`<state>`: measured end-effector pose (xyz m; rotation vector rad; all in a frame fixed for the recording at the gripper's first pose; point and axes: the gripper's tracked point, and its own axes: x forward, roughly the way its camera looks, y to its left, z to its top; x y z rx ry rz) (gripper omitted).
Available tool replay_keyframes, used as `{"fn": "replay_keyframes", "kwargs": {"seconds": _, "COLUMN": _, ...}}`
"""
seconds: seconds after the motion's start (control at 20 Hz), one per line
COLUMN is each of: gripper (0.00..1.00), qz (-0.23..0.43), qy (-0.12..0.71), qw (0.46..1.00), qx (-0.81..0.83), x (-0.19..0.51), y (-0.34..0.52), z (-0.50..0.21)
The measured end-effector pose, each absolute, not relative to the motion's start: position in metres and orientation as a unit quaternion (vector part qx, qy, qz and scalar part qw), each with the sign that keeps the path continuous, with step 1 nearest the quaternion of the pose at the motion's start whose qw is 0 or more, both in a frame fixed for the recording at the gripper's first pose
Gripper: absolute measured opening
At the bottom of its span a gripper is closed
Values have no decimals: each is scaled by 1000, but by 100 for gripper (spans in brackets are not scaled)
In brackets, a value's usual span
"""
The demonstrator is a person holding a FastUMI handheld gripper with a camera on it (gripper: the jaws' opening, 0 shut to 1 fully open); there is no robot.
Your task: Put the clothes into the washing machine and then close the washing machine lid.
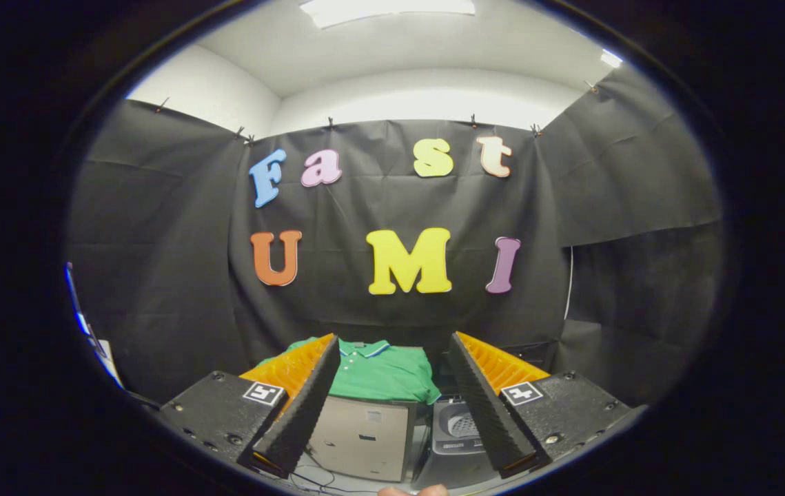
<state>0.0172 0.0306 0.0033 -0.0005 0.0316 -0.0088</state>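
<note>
A folded green polo shirt with a striped collar lies on top of a beige cabinet, beyond and between my fingers. To the right of the cabinet, lower down, stands a small grey washing machine whose top shows a perforated drum; its lid looks open. My gripper is open, its fingers spread wide with nothing between them, held well back from the shirt.
The cabinet and the machine stand against the black cloth wall. A thin cable runs on the surface in front of the cabinet. A fingertip of a person's hand shows just below the fingers.
</note>
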Motion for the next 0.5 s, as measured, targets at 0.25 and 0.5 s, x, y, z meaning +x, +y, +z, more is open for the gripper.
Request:
{"fn": "replay_keyframes", "kwargs": {"seconds": 0.25, "gripper": 100, "qz": 16, "qy": 64, "qw": 998, "qx": 21, "x": 46, "y": 74, "z": -12}}
{"fn": "replay_keyframes", "kwargs": {"seconds": 0.5, "gripper": 99, "qz": 44, "qy": 118, "qw": 992, "qx": 26, "x": 94, "y": 113, "z": -20}}
